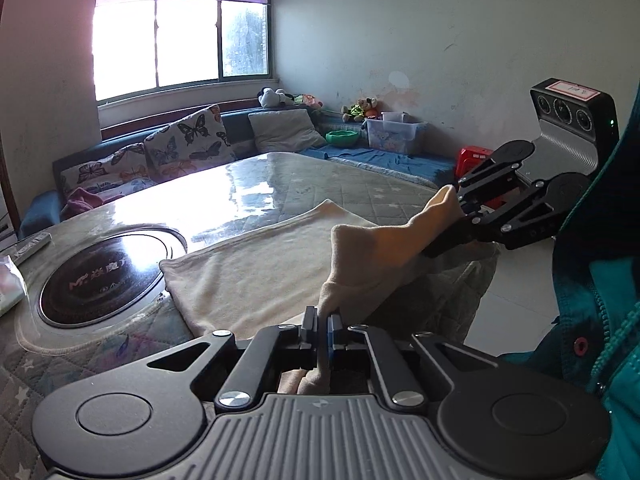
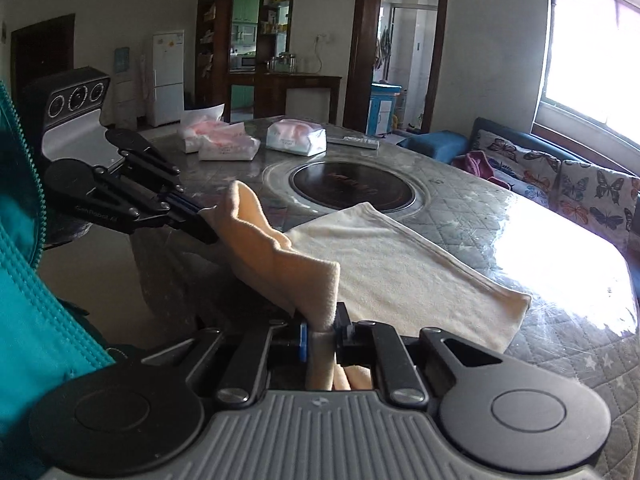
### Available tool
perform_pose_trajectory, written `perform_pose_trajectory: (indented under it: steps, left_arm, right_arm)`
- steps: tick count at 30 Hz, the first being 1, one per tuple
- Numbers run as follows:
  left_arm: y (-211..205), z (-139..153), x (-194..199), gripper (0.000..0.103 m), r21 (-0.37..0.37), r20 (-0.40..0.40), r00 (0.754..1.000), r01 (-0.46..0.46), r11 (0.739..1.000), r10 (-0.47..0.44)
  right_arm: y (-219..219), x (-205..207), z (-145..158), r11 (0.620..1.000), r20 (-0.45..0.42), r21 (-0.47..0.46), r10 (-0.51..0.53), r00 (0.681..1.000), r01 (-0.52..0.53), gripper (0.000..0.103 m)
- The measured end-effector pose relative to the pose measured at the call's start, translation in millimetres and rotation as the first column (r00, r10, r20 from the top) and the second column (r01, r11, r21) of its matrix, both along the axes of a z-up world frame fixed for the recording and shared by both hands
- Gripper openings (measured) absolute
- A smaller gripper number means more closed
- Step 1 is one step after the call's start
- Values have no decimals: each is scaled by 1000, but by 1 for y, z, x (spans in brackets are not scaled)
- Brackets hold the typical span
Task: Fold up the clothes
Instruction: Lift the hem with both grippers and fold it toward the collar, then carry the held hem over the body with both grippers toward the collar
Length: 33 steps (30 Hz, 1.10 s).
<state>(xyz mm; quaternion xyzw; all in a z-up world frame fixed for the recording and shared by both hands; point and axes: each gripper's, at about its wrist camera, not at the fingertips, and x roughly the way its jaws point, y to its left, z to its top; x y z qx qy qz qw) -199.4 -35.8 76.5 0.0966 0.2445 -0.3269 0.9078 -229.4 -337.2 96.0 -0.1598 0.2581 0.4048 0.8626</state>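
Observation:
A cream garment (image 1: 256, 264) lies flat on the quilted table, its near edge lifted off the table's front. My left gripper (image 1: 322, 320) is shut on one near corner of it. My right gripper (image 2: 322, 326) is shut on the other near corner. The lifted edge (image 2: 276, 252) stretches between the two grippers. The right gripper also shows in the left wrist view (image 1: 456, 216), and the left gripper shows in the right wrist view (image 2: 204, 220), each clamped on cloth. The rest of the garment (image 2: 404, 268) rests on the table.
A round black cooktop (image 1: 100, 276) is set in the table (image 2: 520, 220) beyond the garment. Tissue packs (image 2: 296, 136) and a remote (image 2: 352, 142) lie at the far side. A sofa with butterfly cushions (image 1: 188, 144) stands behind. My teal jacket (image 1: 600, 320) is close.

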Motion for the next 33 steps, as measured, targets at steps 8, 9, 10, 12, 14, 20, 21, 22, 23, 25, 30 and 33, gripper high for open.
perform_pose_trajectory:
  steps: [8, 9, 10, 12, 14, 20, 21, 22, 23, 25, 30, 33]
  left_arm:
    - [0, 15, 49, 5, -37, 5, 1000, -10, 999, 10]
    - [0, 16, 59, 5, -40, 2, 1000, -11, 999, 11]
    - [1, 17, 69, 5, -43, -1, 1000, -11, 999, 11]
    - [0, 17, 90, 5, -45, -9, 1000, -15, 999, 14]
    - [-1, 16, 112, 5, -43, -19, 1000, -20, 999, 19]
    - [-10, -6, 179, 5, -14, -79, 995, -69, 998, 68]
    - [-11, -11, 190, 5, -9, -90, 993, -80, 997, 79]
    - [-13, -16, 200, 5, -3, -100, 991, -90, 996, 90]
    - [-14, -21, 211, 5, 2, -111, 989, -101, 995, 101]
    - [-17, -31, 231, 5, 13, -131, 984, -122, 992, 123]
    - [-21, -40, 246, 6, 13, -152, 974, -168, 986, 168]
    - [-22, -35, 242, 9, 2, -141, 974, -178, 984, 177]
  right_arm:
    - [3, 32, 17, 1000, 5, 4, -13, 1000, 13, 10]
    - [4, 41, 19, 1000, 3, 5, -14, 1000, 14, 10]
    - [5, 50, 22, 1000, 0, 5, -15, 1000, 15, 10]
    - [6, 68, 25, 1000, -7, 1, -15, 1000, 15, 10]
    - [7, 90, 28, 1000, -21, -5, -16, 1000, 16, 10]
    - [13, 157, 21, 998, -64, -26, -57, 996, 56, 10]
    - [14, 170, 15, 997, -77, -34, -71, 994, 69, 10]
    - [15, 184, 9, 996, -90, -42, -86, 992, 82, 10]
    - [16, 195, 3, 994, -102, -45, -103, 989, 99, 10]
    - [17, 210, -12, 989, -125, -33, -145, 981, 142, 10]
    - [13, 236, -48, 964, -180, 18, -258, 949, 266, 21]
    - [6, 239, -61, 941, -190, 48, -320, 928, 334, 24]
